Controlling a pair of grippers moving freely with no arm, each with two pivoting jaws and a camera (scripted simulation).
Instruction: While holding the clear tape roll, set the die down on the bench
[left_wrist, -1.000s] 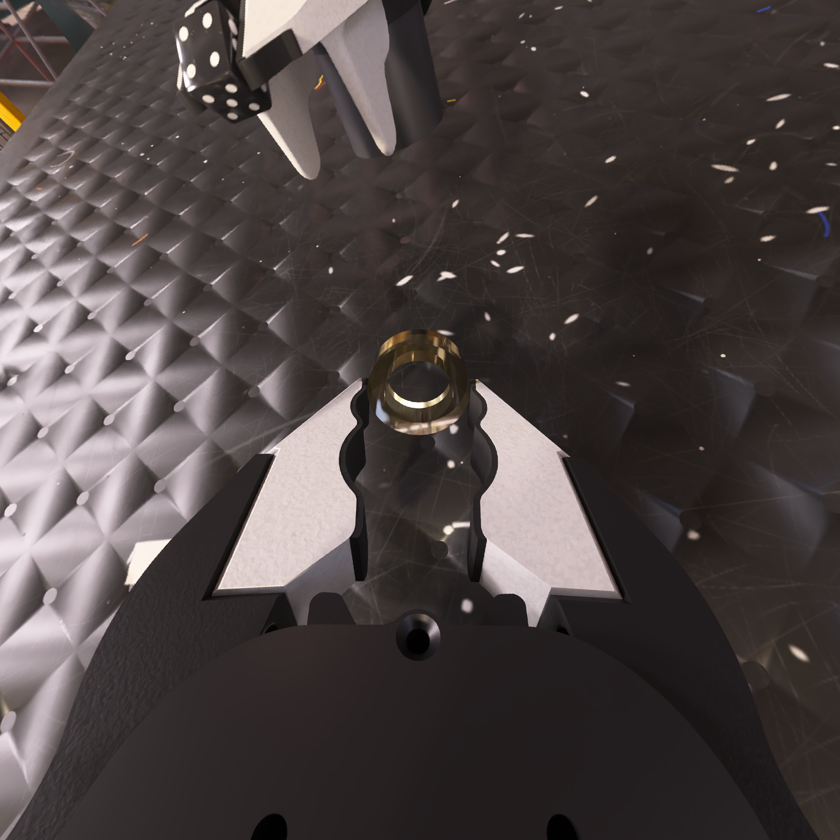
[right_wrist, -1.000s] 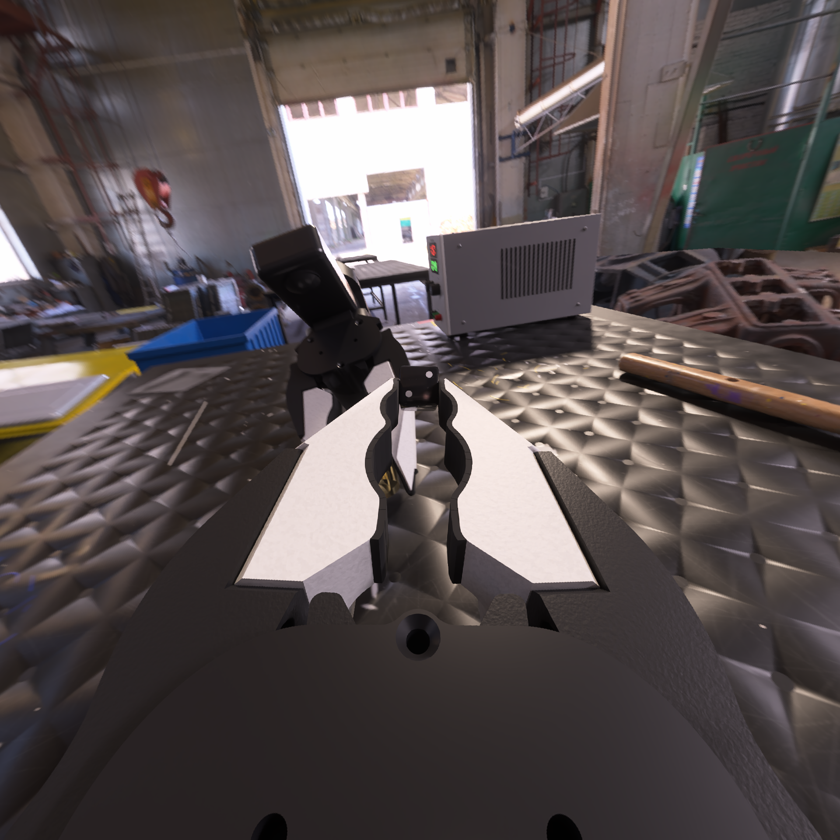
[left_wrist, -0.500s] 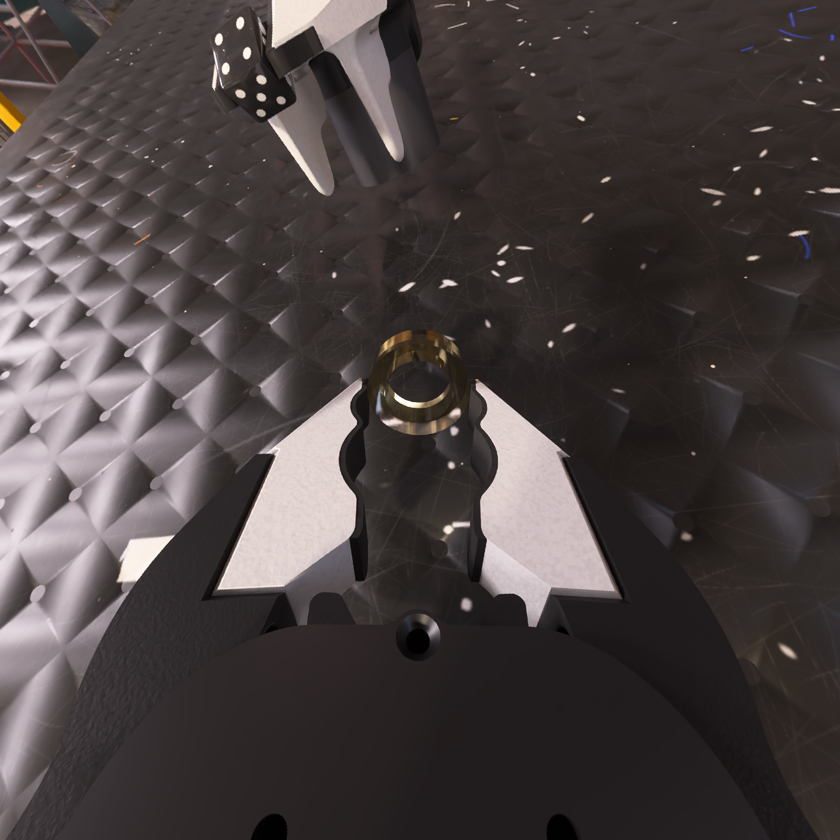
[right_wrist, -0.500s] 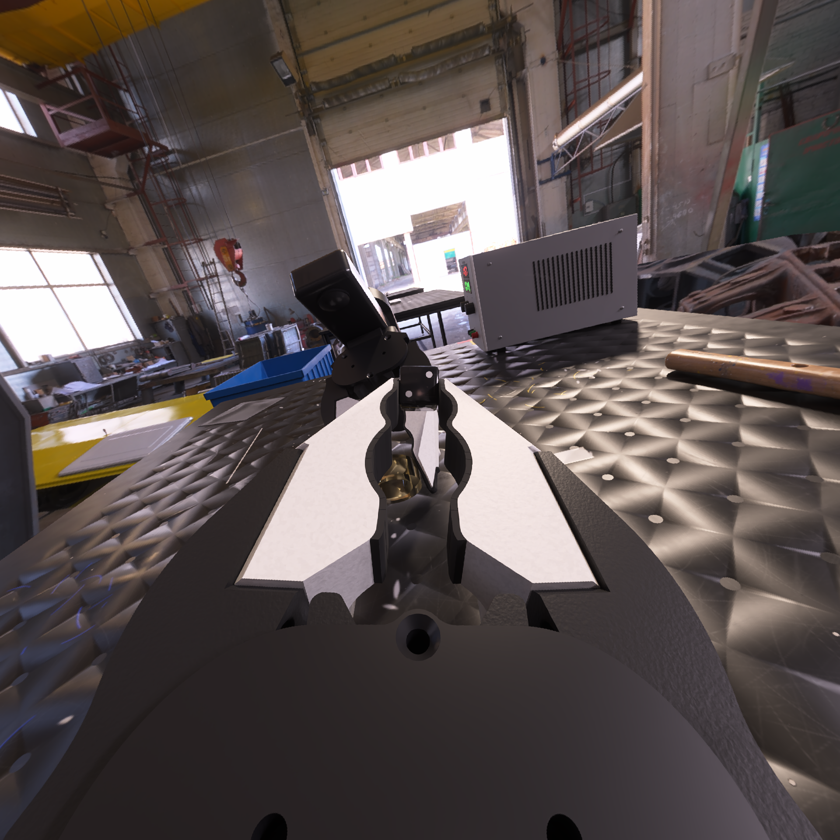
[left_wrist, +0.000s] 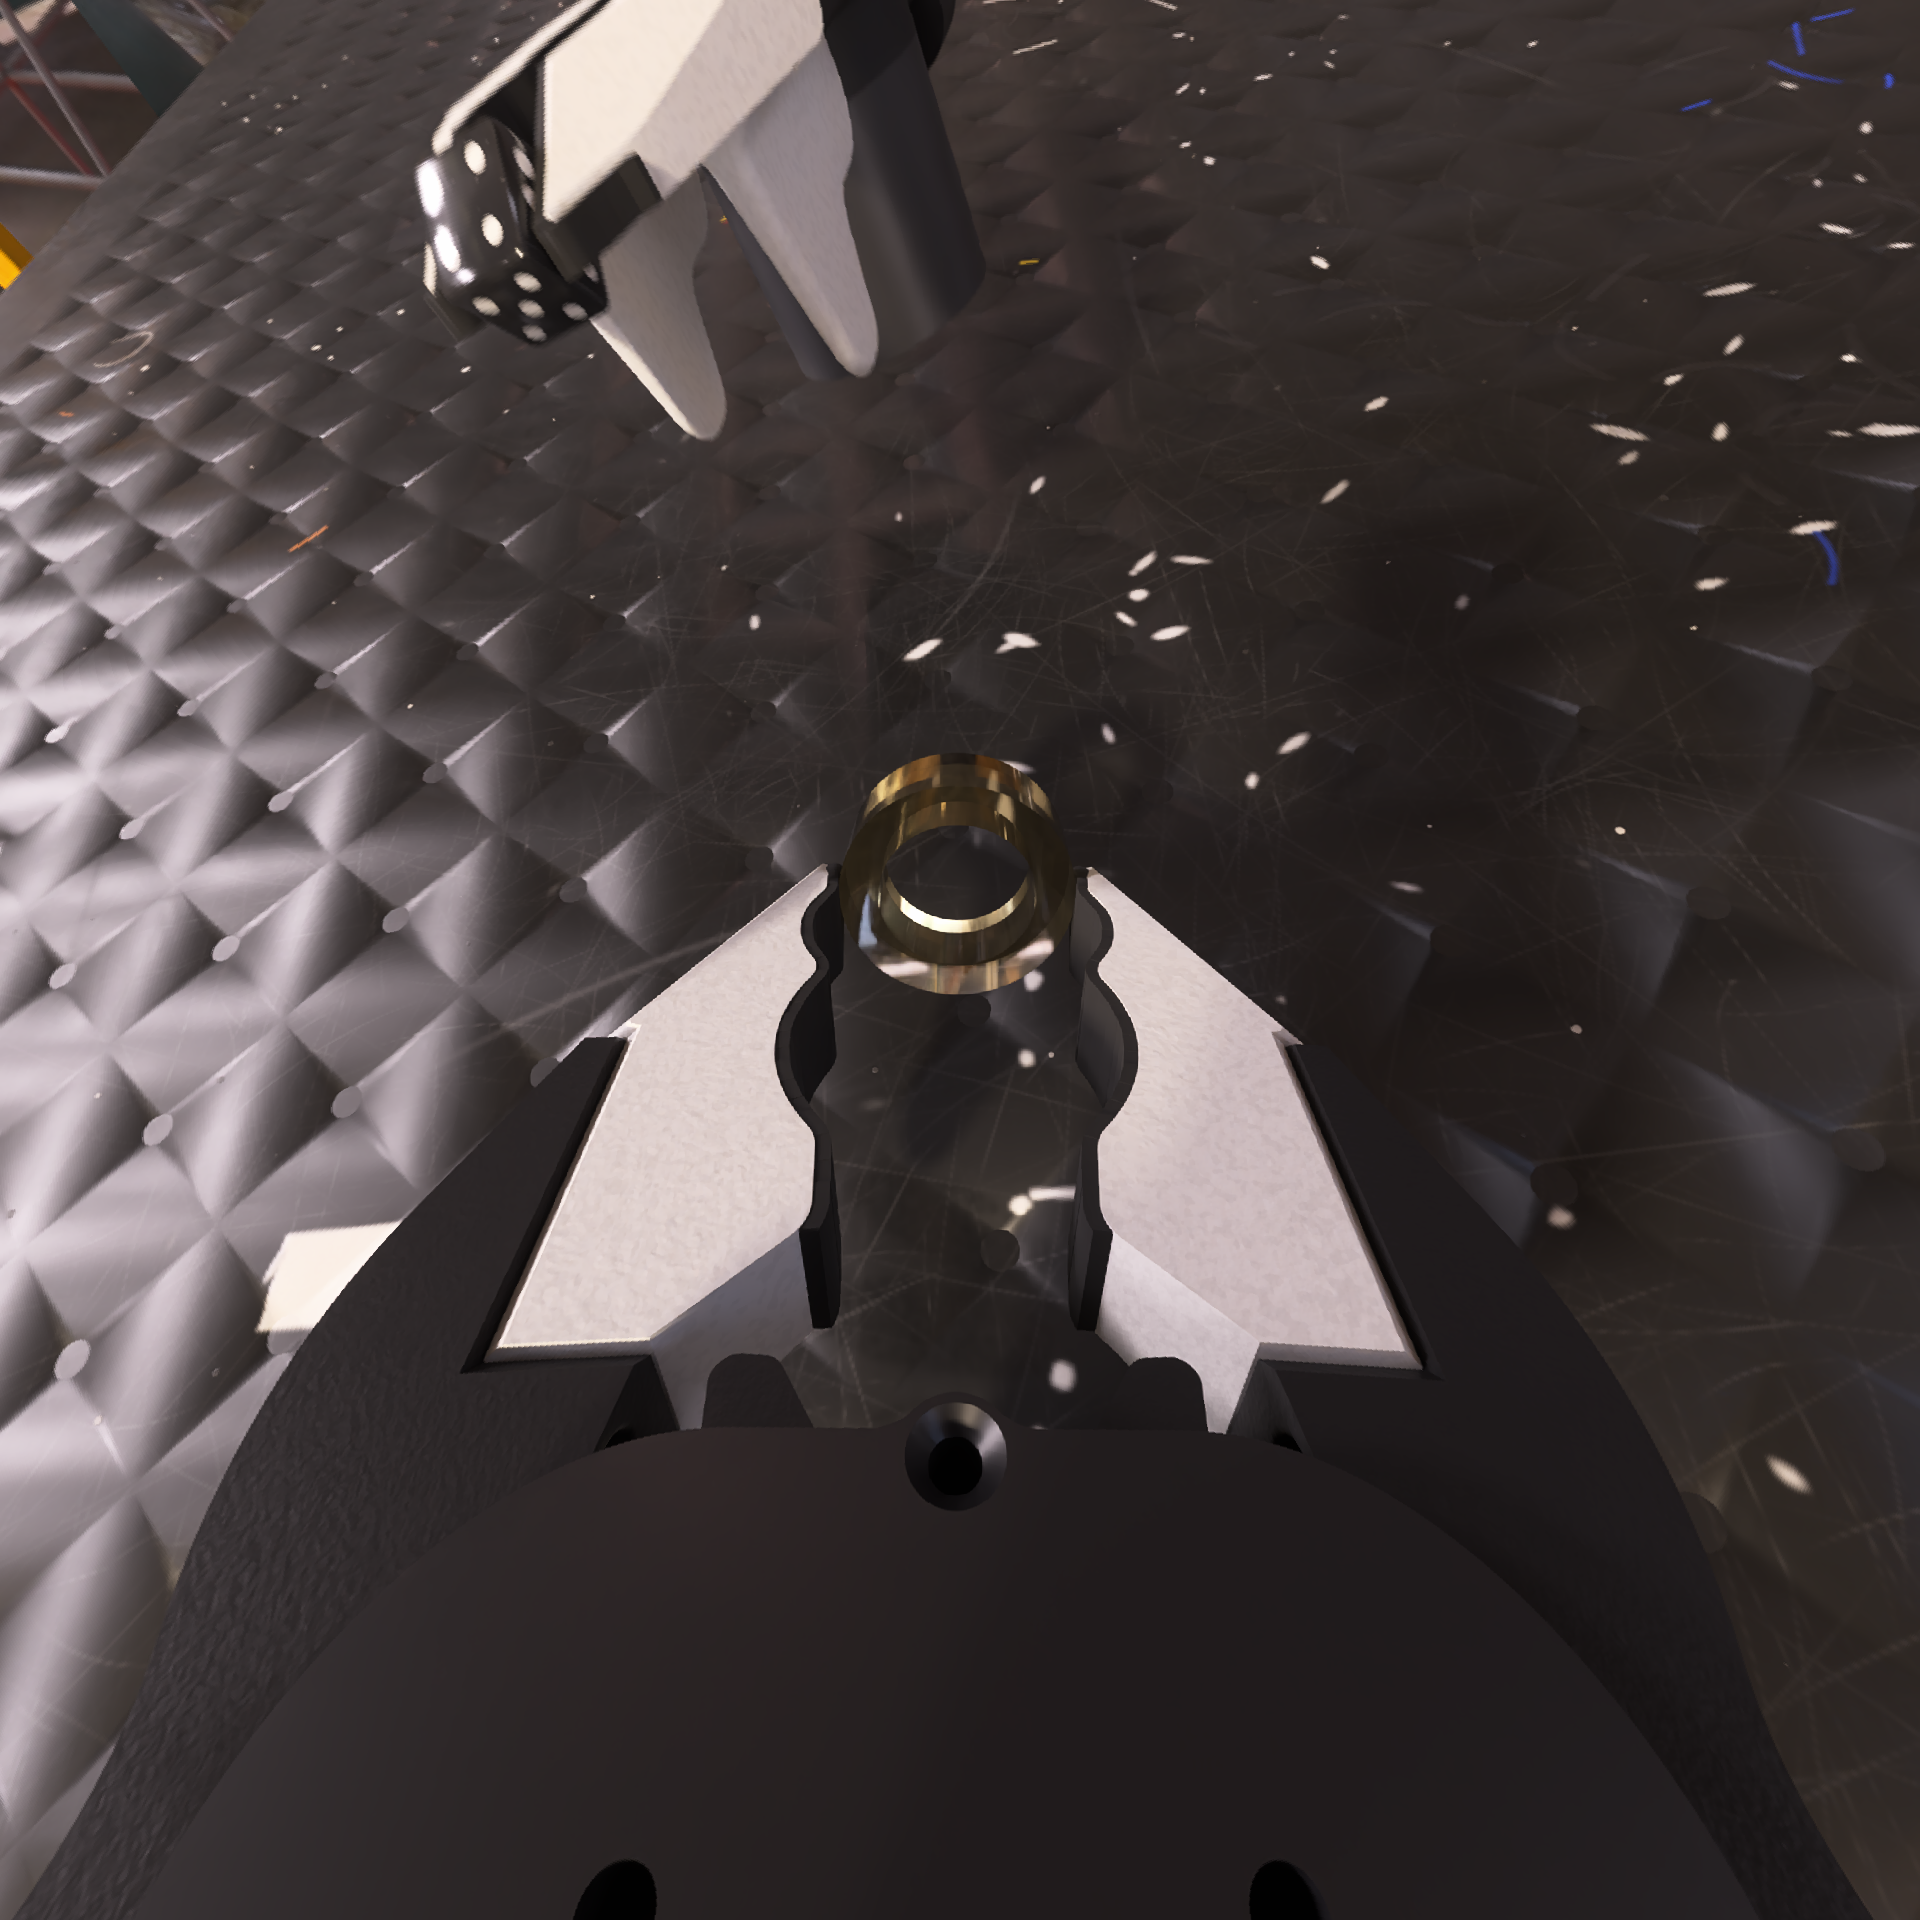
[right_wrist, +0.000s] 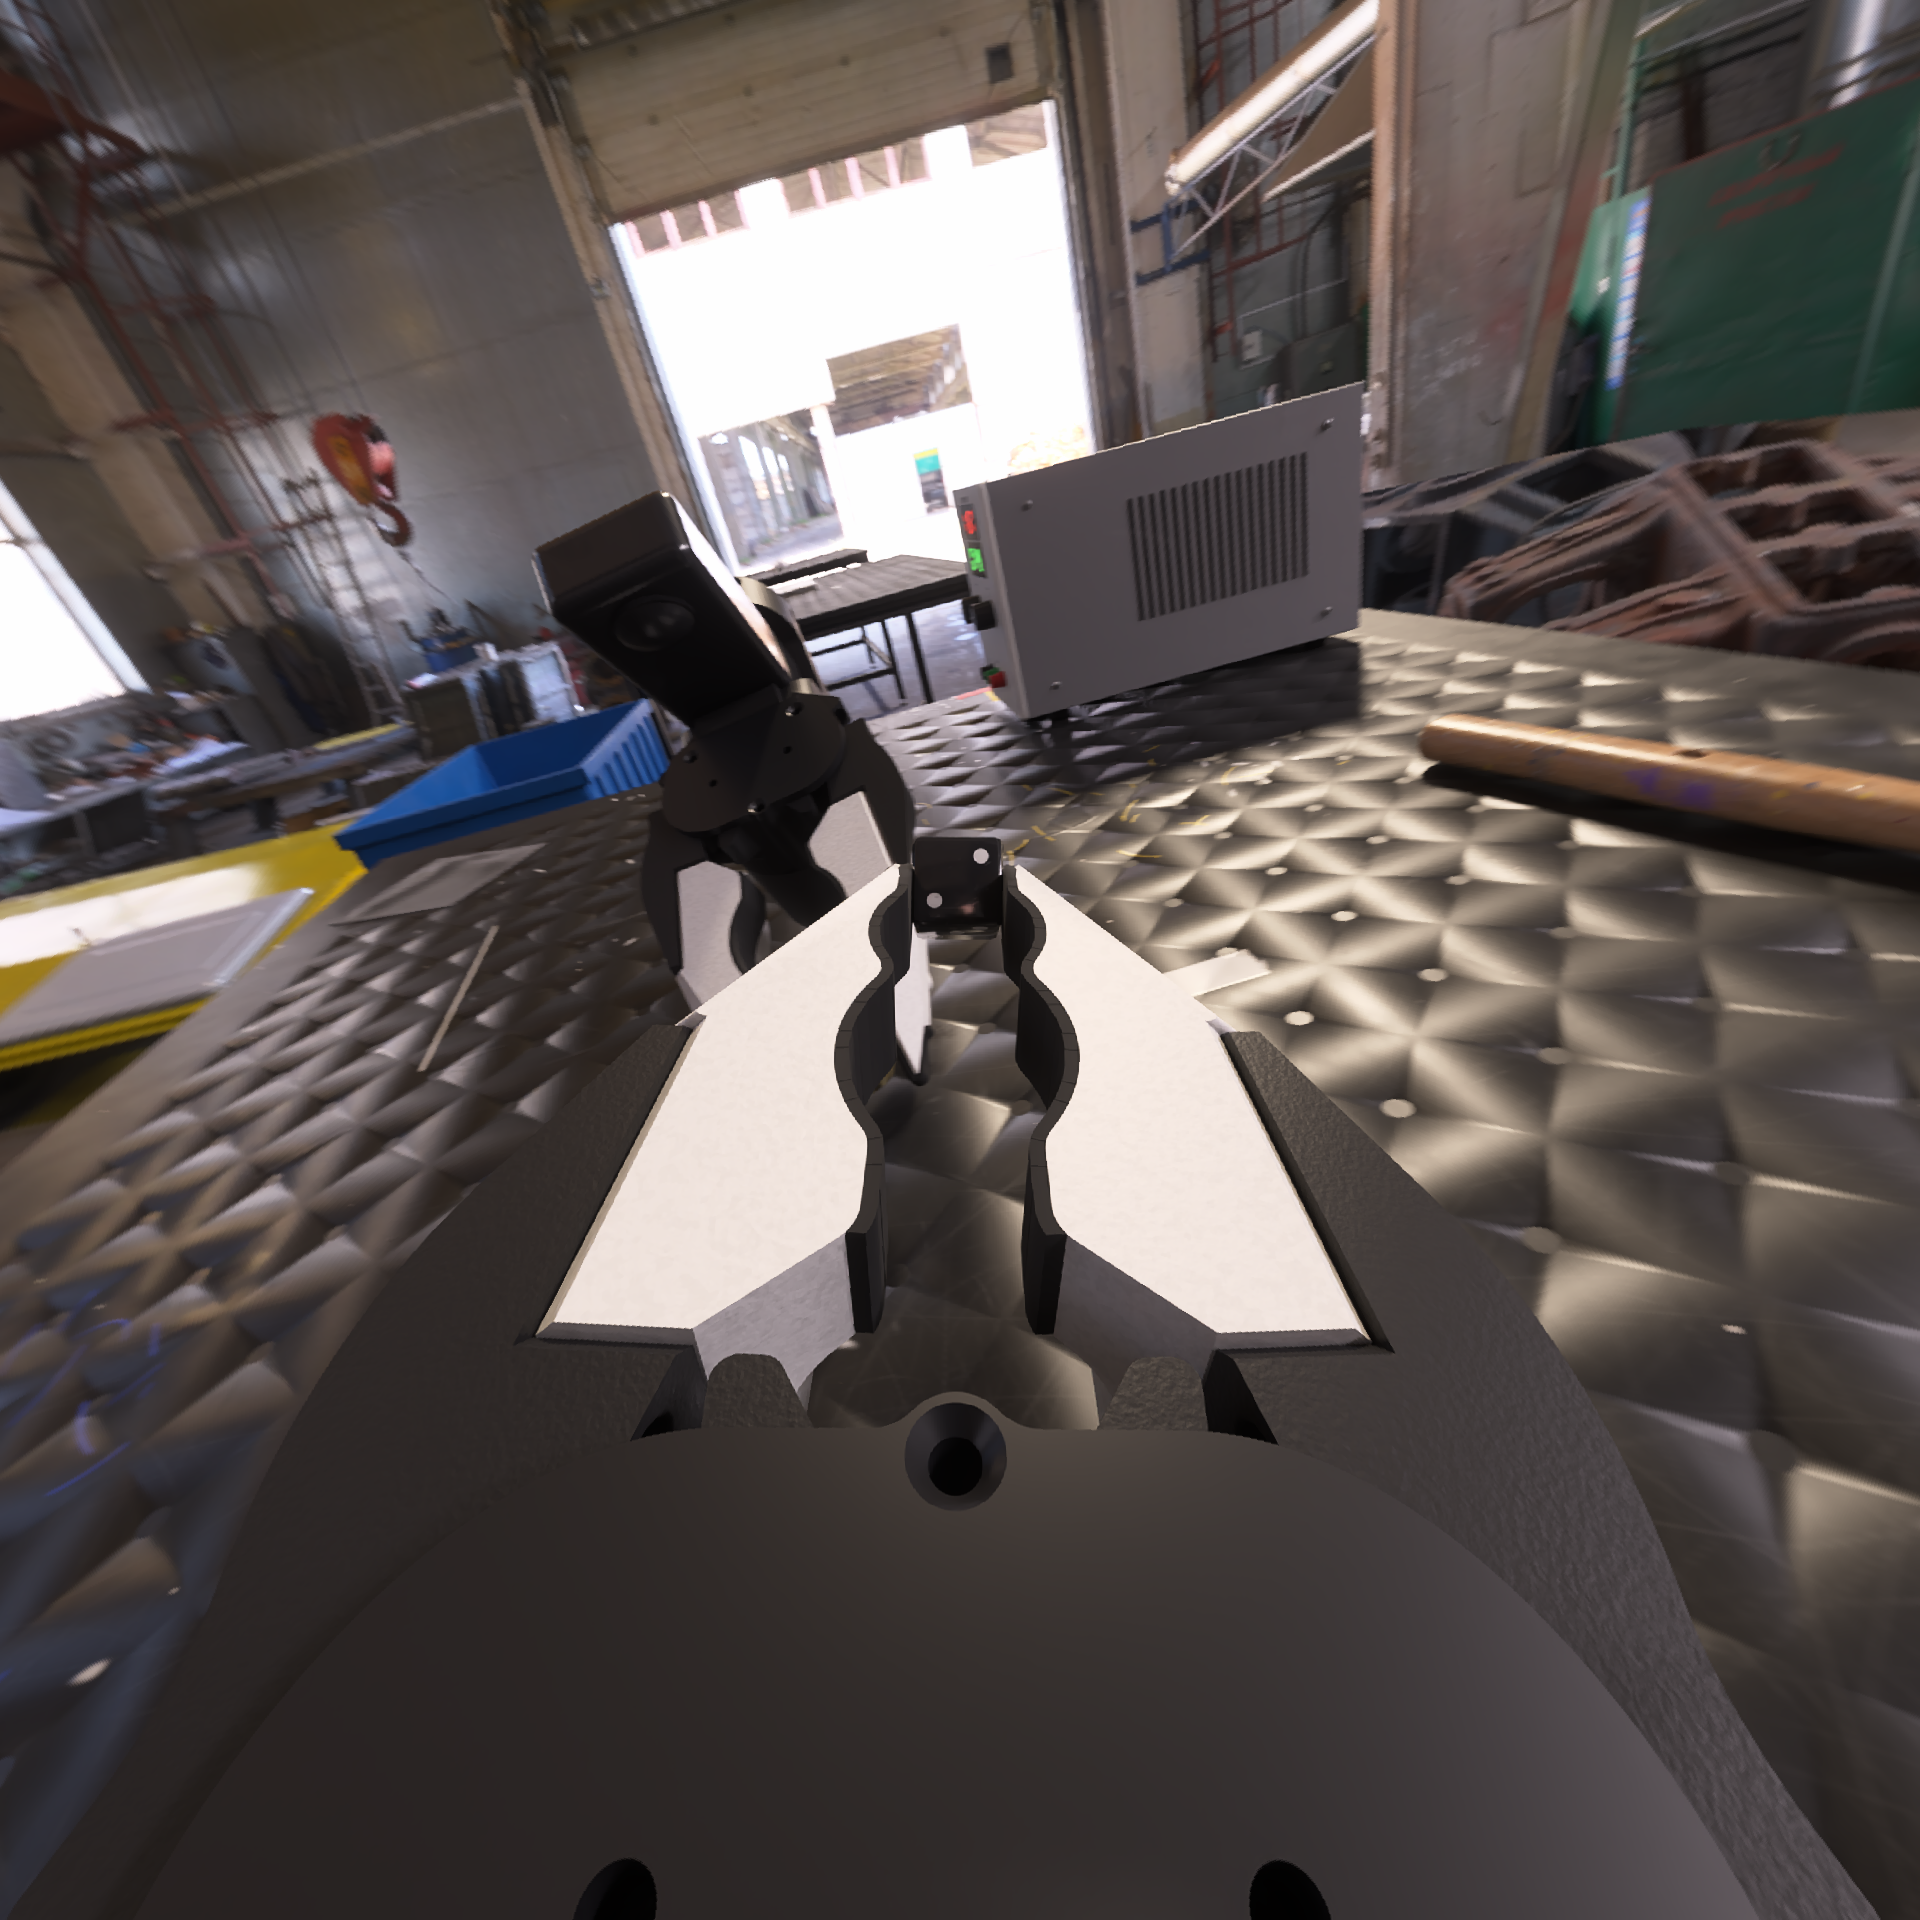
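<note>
My left gripper (left_wrist: 954, 883) is shut on the clear amber tape roll (left_wrist: 956, 968) and holds it above the dark patterned bench (left_wrist: 312, 727). My right gripper (right_wrist: 958, 906) is shut on the black die with white dots (right_wrist: 956, 883), a little above the bench (right_wrist: 1455, 1039). In the left wrist view the die (left_wrist: 488, 260) and the right gripper (left_wrist: 525, 234) show at the top left. In the right wrist view the left gripper (right_wrist: 790, 966) hangs just behind and left of the die. The tape roll is hidden there.
A grey power supply box (right_wrist: 1174, 582) stands at the back of the bench. A wooden rod (right_wrist: 1662, 779) lies at the right, a thin metal rod (right_wrist: 457, 997) at the left. A blue bin (right_wrist: 520, 779) and a yellow table (right_wrist: 135, 935) stand beyond the left edge.
My right gripper, still holding the die, tilted up and has now pitched back down, and it sits lower in the left wrist view. The left gripper and the tape roll have barely moved.
</note>
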